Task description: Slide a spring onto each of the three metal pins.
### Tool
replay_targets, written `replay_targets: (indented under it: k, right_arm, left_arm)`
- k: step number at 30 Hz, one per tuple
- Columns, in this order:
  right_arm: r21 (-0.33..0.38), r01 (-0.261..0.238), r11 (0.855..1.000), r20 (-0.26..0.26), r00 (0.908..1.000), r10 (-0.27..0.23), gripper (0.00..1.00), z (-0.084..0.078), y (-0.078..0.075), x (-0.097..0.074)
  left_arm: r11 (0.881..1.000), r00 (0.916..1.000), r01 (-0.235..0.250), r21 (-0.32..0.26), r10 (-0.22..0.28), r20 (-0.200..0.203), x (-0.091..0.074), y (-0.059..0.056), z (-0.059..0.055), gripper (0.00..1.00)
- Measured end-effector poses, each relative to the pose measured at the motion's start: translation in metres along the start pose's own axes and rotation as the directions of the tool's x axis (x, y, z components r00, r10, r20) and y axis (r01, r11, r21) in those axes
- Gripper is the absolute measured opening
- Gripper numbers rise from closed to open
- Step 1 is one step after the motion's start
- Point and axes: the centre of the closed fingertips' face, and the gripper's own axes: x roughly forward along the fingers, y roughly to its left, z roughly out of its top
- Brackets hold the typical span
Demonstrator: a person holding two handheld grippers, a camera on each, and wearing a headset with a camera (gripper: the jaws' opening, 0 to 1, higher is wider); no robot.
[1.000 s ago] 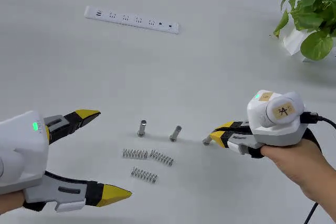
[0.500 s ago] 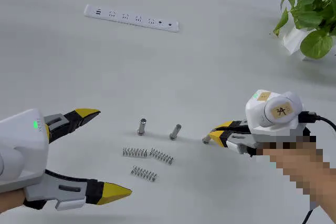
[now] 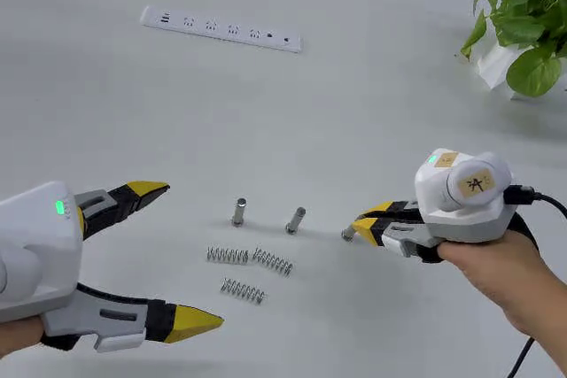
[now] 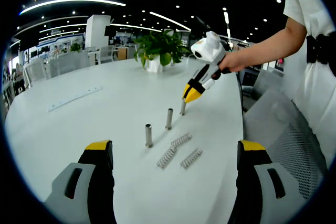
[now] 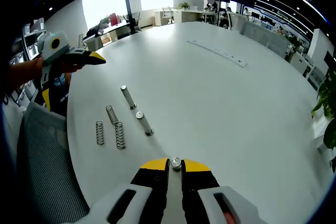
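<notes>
Two metal pins (image 3: 239, 212) (image 3: 296, 219) stand upright on the white table. The third pin (image 3: 348, 234) sits at the tips of my right gripper (image 3: 361, 228), which is shut on it; its head (image 5: 176, 163) shows between the yellow jaws of that gripper (image 5: 176, 167). Three springs (image 3: 228, 256) (image 3: 272, 262) (image 3: 243, 290) lie loose just in front of the pins. My left gripper (image 3: 177, 254) is open and empty to the left of the springs. In the left gripper view the springs (image 4: 181, 140) and pins (image 4: 169, 118) lie ahead between its wide jaws.
A white power strip (image 3: 220, 29) lies at the far side of the table. A potted plant (image 3: 523, 19) stands at the far right. A mesh chair (image 4: 283, 129) sits beside the table's near edge.
</notes>
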Motion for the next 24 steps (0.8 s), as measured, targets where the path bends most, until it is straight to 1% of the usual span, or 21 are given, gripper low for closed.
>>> replay_targets:
  k: [9,18,24]
  right_arm:
    - [0.004,0.001,1.0,0.006,1.0,-0.001,0.09,0.0,0.001,-0.001]
    - [0.012,0.009,1.0,0.027,0.9996,-0.009,0.12,0.003,0.001,-0.005]
    - [0.03,0.014,0.999,0.051,0.9985,-0.016,0.19,0.005,0.002,-0.011]
  left_arm:
    - [1.0,1.0,0.001,0.002,-0.001,-0.004,0.0,0.0,0.0,0.98]
    - [1.0,1.0,0.004,0.006,-0.004,-0.004,0.0,-0.001,0.0,0.98]
    - [1.0,0.9999,0.007,0.01,-0.007,-0.01,0.0,-0.002,-0.001,0.98]
